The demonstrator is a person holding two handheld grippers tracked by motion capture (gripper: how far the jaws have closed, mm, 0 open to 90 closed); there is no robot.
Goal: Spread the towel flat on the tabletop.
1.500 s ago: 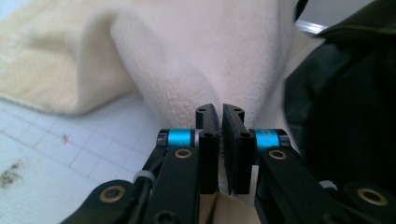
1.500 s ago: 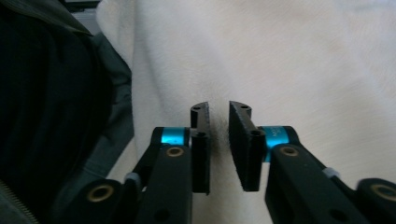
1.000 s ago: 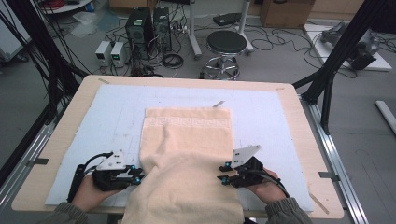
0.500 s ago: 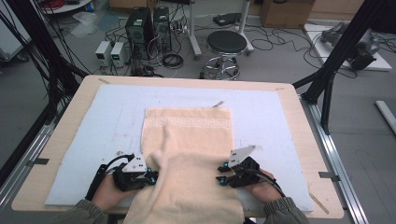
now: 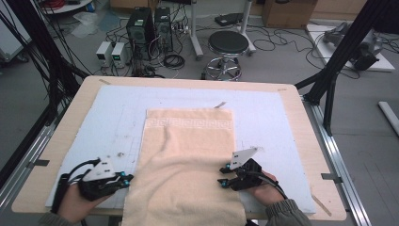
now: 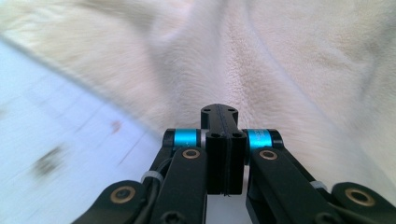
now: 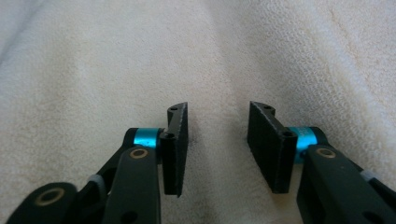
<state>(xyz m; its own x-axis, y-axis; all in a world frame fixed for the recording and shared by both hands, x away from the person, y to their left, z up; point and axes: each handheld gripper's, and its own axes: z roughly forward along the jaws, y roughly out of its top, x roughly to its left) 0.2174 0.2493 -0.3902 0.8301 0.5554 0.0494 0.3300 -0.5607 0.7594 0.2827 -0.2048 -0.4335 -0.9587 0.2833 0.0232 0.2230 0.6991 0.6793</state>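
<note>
cream towel (image 5: 188,160) lies flat on blue mat (image 5: 117,117).

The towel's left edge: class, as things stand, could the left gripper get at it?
Probably yes: the left gripper sits beside the towel, nothing between them, but its fingers are shut and must open first.

One towel (image 5: 188,160), one pale-blue mat (image 5: 117,117), one table (image 5: 301,141); two grippers: left gripper (image 5: 126,178), right gripper (image 5: 221,178). Beyond table's far edge: one stool (image 5: 228,44), two computer towers (image 5: 150,26).
</note>
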